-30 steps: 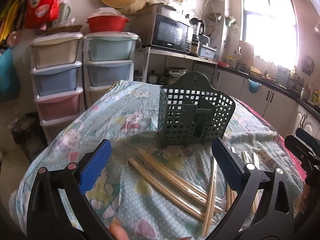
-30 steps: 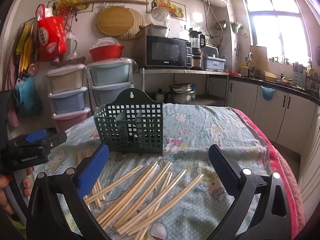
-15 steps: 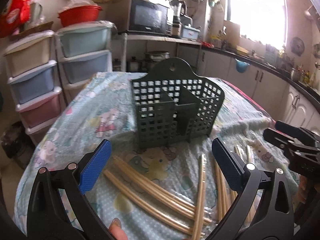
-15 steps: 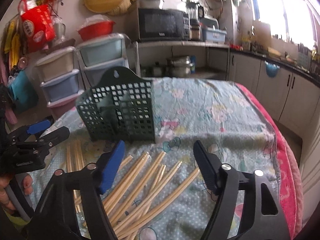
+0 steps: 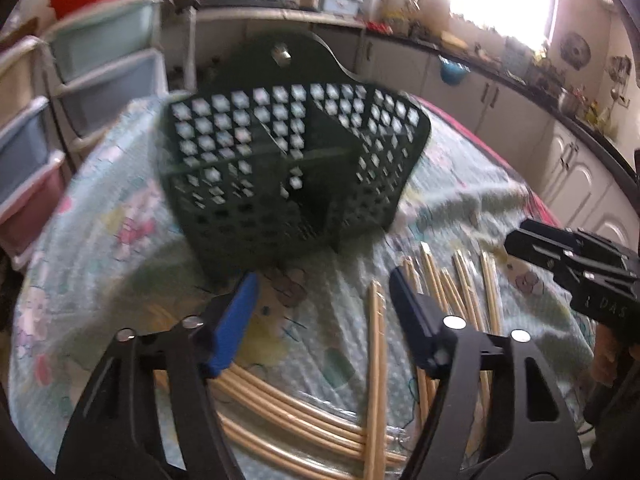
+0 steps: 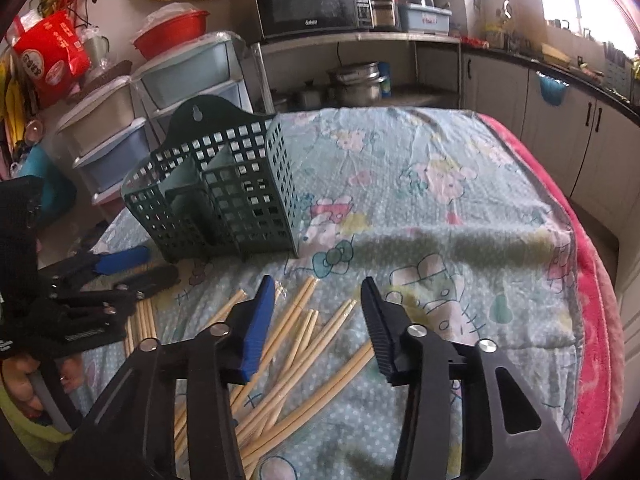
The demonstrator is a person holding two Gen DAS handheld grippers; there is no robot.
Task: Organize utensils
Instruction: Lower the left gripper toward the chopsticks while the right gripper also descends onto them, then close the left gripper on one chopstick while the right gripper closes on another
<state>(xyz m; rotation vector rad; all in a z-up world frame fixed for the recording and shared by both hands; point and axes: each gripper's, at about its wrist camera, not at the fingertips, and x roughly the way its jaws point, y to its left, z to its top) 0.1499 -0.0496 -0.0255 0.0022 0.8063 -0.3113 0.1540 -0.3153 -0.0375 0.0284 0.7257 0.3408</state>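
Observation:
A dark green perforated utensil basket [image 5: 288,168] with inner dividers stands upright on the table; it also shows in the right wrist view [image 6: 224,200]. Several wooden chopsticks [image 5: 376,364] lie loose on the cloth in front of it, also in the right wrist view [image 6: 296,344]. My left gripper [image 5: 322,300] hovers low over the chopsticks, jaws partly open and empty. My right gripper [image 6: 318,296] hovers over its chopsticks, jaws partly open and empty. Each gripper shows in the other's view: the right one at the right edge [image 5: 576,264], the left one at the left edge [image 6: 116,272].
The table is covered by a light blue cartoon-print cloth [image 6: 420,184] with a pink edge [image 6: 592,320] at the right. Plastic drawer units [image 6: 120,120] stand behind the table on the left. A microwave [image 6: 312,0] sits on a shelf beyond.
Both grippers have tipped down and moved closer to the chopsticks. Both pairs of jaws have narrowed from wide open to partly open. The left view is blurred with motion.

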